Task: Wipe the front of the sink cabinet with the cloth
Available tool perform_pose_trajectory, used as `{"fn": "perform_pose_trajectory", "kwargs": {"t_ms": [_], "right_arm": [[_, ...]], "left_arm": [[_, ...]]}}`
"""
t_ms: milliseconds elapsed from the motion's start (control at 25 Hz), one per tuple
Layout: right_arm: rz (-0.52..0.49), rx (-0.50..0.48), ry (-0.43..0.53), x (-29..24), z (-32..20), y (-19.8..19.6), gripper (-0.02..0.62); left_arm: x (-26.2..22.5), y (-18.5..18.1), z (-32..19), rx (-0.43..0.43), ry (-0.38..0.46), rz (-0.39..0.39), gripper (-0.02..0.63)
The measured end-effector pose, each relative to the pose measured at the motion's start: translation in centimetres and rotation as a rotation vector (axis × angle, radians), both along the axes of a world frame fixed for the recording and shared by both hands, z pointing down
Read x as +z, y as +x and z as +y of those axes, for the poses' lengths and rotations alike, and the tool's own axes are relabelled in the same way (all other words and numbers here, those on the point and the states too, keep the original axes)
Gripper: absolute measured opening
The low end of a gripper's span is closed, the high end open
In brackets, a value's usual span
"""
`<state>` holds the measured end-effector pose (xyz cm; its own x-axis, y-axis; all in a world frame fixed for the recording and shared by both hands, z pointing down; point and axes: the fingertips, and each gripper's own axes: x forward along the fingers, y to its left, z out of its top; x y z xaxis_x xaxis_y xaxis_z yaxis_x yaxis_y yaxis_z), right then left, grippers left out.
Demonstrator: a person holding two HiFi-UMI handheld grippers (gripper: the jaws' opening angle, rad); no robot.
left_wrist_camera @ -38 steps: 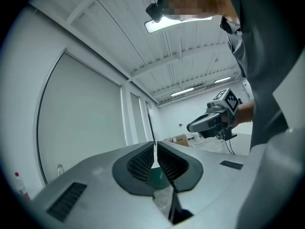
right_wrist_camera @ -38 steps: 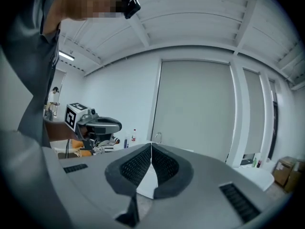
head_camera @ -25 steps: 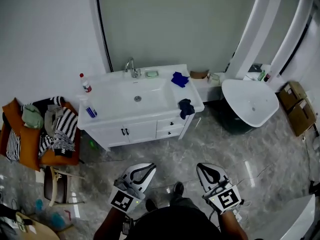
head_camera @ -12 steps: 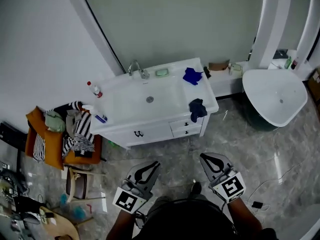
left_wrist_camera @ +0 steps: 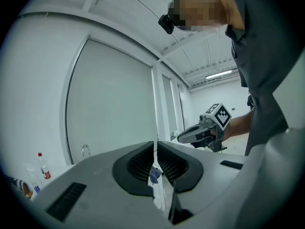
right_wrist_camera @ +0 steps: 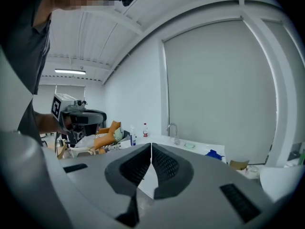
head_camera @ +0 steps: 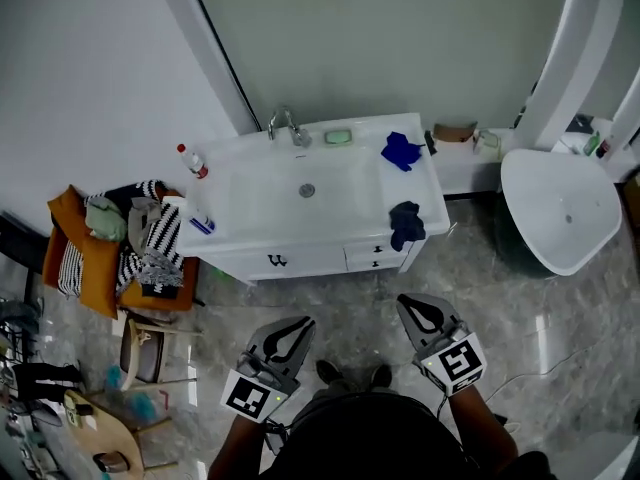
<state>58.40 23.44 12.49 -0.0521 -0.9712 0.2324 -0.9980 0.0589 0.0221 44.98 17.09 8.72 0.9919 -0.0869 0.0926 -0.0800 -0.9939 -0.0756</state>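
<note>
The white sink cabinet [head_camera: 300, 261] stands against the far wall, its drawers and doors facing me. A dark blue cloth [head_camera: 406, 223] hangs over the counter's front right corner; a brighter blue cloth [head_camera: 400, 151] lies at the back right of the counter. My left gripper [head_camera: 299, 323] and right gripper [head_camera: 406, 302] hover over the floor well short of the cabinet, both shut and empty. In the left gripper view the closed jaws [left_wrist_camera: 155, 146] point toward the cabinet, with a bit of the blue cloth [left_wrist_camera: 155, 175] showing past them. The right gripper view shows shut jaws [right_wrist_camera: 151, 147] and the brighter blue cloth [right_wrist_camera: 214, 154].
An orange chair piled with clothes [head_camera: 100, 258] sits left of the cabinet, with a small stool [head_camera: 145, 353] nearer me. A white tub [head_camera: 560, 208] stands to the right. A faucet [head_camera: 285, 126], a red-capped bottle [head_camera: 190, 163] and a green soap dish [head_camera: 338, 137] are on the counter.
The head view has swung, so the cabinet now sits more centred and squarer to me. Both grippers stay shut, low in the view.
</note>
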Motion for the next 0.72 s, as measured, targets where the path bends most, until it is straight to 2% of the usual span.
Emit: {"fn": "perform_pose_trajectory", "kwargs": {"t_ms": [160,320,480,600,720], "right_arm": [[0.031,-0.028,-0.081,0.4,-3.1,-0.7,0.009],[0.066,0.009,-0.134,1.5,-6.7,1.0,0.011],[0.106,0.053,-0.252,4.5,-9.5,6.6,0.012],[0.114,0.075,-0.321,8.3,-11.7,11.8,0.028],[0.084,0.075,-0.419,13.8,-14.1,16.6,0.151]], "left_arm": [[0.2,-0.6,-3.5,-0.015,-0.018,0.053,0.025],[1.5,-1.8,-8.0,-0.037,-0.058,0.076,0.025],[1.8,-2.1,-11.6,-0.087,-0.071,0.082,0.025],[3.4,-2.2,-13.2,-0.155,-0.108,0.039,0.025],[4.5,-1.3,-14.2,-0.228,-0.122,0.011,0.025]]}}
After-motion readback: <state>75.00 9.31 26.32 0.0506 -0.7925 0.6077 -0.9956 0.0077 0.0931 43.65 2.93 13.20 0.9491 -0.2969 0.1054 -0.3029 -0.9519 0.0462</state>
